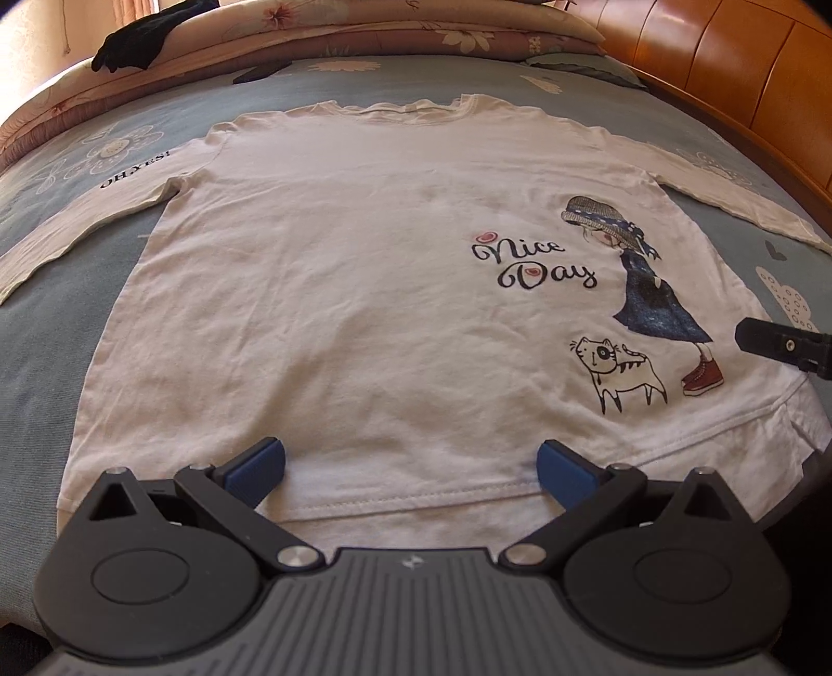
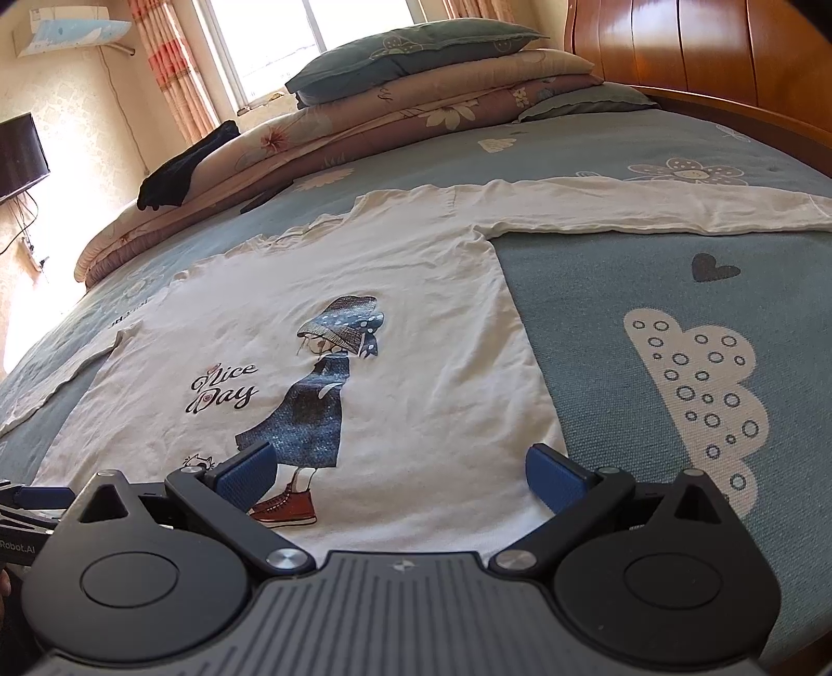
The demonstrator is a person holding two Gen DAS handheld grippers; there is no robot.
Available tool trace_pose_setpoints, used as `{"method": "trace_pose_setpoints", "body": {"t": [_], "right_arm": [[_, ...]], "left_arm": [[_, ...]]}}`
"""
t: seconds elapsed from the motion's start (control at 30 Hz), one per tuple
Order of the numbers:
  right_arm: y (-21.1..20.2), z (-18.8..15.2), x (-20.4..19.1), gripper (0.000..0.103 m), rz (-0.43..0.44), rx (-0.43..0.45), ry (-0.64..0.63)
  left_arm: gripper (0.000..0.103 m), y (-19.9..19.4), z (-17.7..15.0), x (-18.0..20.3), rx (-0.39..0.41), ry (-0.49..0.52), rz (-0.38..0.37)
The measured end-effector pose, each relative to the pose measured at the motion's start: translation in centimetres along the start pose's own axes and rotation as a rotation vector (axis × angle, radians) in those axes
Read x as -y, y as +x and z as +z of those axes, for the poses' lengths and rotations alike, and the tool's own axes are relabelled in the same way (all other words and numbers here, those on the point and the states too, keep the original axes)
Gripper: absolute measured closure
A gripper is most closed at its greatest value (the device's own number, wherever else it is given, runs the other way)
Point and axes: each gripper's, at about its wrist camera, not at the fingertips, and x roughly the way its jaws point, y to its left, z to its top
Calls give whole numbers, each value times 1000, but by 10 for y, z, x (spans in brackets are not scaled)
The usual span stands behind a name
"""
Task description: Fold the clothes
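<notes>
A white long-sleeved shirt (image 1: 338,291) lies flat and face up on the bed, both sleeves spread sideways. It carries a "Nice Day" print with a girl and a cat. My left gripper (image 1: 411,470) hovers open over the shirt's bottom hem, left of centre, nothing between its blue pads. My right gripper (image 2: 398,470) is open above the hem's right corner (image 2: 468,525), by the printed red shoe. Seen in the left wrist view, a black part of the right gripper (image 1: 785,348) pokes in at the right edge. The shirt (image 2: 416,291) looks smooth.
The blue-grey bedsheet (image 2: 650,291) with flower and cloud prints surrounds the shirt. Folded quilts and pillows (image 2: 416,88) are stacked at the far end, with a dark garment (image 2: 182,166) on them. A wooden headboard (image 2: 702,47) runs along the right side.
</notes>
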Motion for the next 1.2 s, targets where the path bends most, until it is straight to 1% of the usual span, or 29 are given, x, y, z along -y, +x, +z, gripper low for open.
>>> {"method": "trace_pose_setpoints", "body": {"t": [0.07,0.1,0.13,0.17,0.2,0.23,0.33,0.4,0.5,0.67,0.73,0.8,0.9,1.07,1.13,1.2], "right_arm": [[1,-1,-2,0,-10,0,-15],[1,-2,-4,0,-17,0,-26],[2,-2,-6,0,-25,0,-36],[2,-3,-8,0,-34,-1,-47],[3,-3,-10,0,-42,-2,-58],[3,-4,-12,0,-50,-4,-71],[4,-6,-14,0,-63,-7,-102],[4,-7,-15,0,-67,-9,-120],[4,-9,-18,0,-78,-11,-144],[8,-13,-27,0,-123,-22,-201],[11,-16,-34,0,-153,-24,-247],[11,-18,-36,0,-165,-21,-260],[11,-17,-35,0,-168,-23,-244],[14,-15,-40,0,-196,-22,-229],[15,-14,-41,0,-202,-21,-222],[16,-15,-42,0,-208,-19,-221]], "left_arm": [[0,-5,1,-13,-2,-61,4],[0,-8,2,-18,-3,-94,-22],[0,-11,3,-21,-4,-127,-63],[0,-13,4,-21,-1,-140,-98],[0,-14,3,-17,6,-133,-120],[0,-14,3,-9,10,-105,-121],[0,-8,-1,14,-12,-23,-93],[0,-8,-6,25,-8,24,-77],[0,-11,-14,32,-3,80,-66],[0,-17,-25,29,1,118,-86],[0,-20,-21,25,-14,102,-90],[0,-27,-11,15,2,68,-89],[0,-44,11,-10,58,14,-110],[0,-82,54,-100,209,-219,-131],[0,-95,64,-144,271,-328,-109],[1,-106,65,-195,325,-449,-52]]}}
